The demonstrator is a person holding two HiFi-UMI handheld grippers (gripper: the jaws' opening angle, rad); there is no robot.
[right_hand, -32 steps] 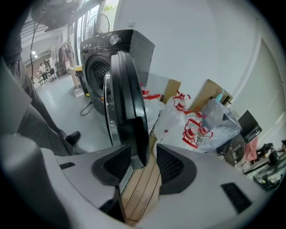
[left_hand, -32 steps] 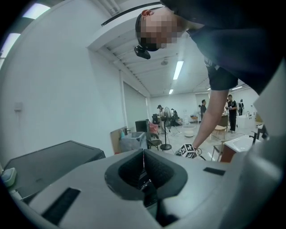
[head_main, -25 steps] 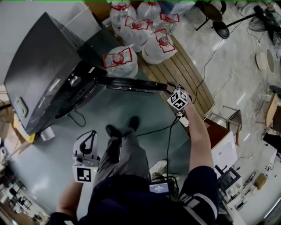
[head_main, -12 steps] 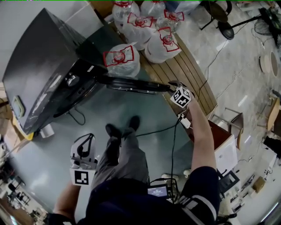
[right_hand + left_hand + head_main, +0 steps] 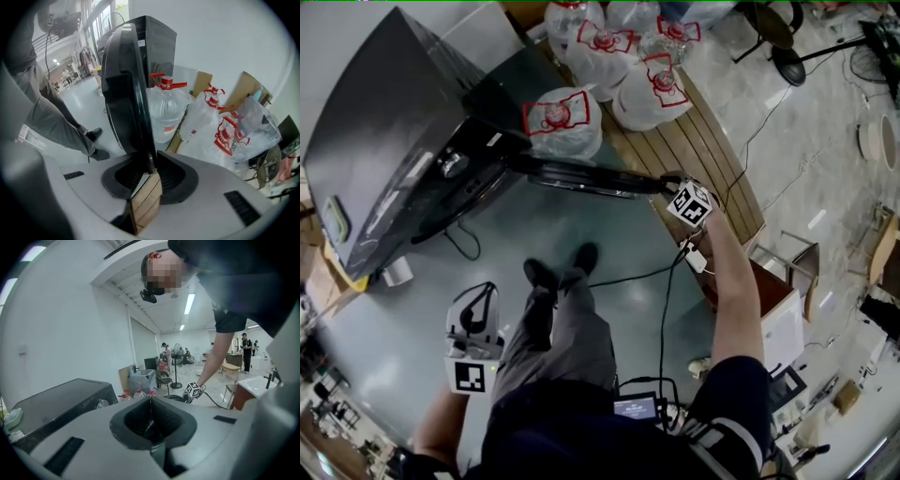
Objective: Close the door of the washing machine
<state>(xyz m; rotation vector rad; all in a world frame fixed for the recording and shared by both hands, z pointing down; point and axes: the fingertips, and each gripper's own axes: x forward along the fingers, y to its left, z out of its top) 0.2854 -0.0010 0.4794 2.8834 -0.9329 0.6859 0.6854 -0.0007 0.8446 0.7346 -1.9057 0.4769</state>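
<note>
The dark washing machine stands at the upper left of the head view, its round door swung wide open to the right. My right gripper is at the door's outer edge. In the right gripper view the black door rim runs down between the jaws of the right gripper. The jaws have just been closing and now pinch the rim. My left gripper hangs low beside the person's leg, away from the machine. In the left gripper view its pads meet in a thin line, so the left gripper is shut and holds nothing.
Several bagged water bottles sit on a wooden pallet just behind the open door. A black cable crosses the floor near the person's shoes. A white cabinet stands at the right, and a tape roll lies by the machine.
The right gripper has sunk slightly onto the door's outer edge. The door and the left gripper have stayed where they were.
</note>
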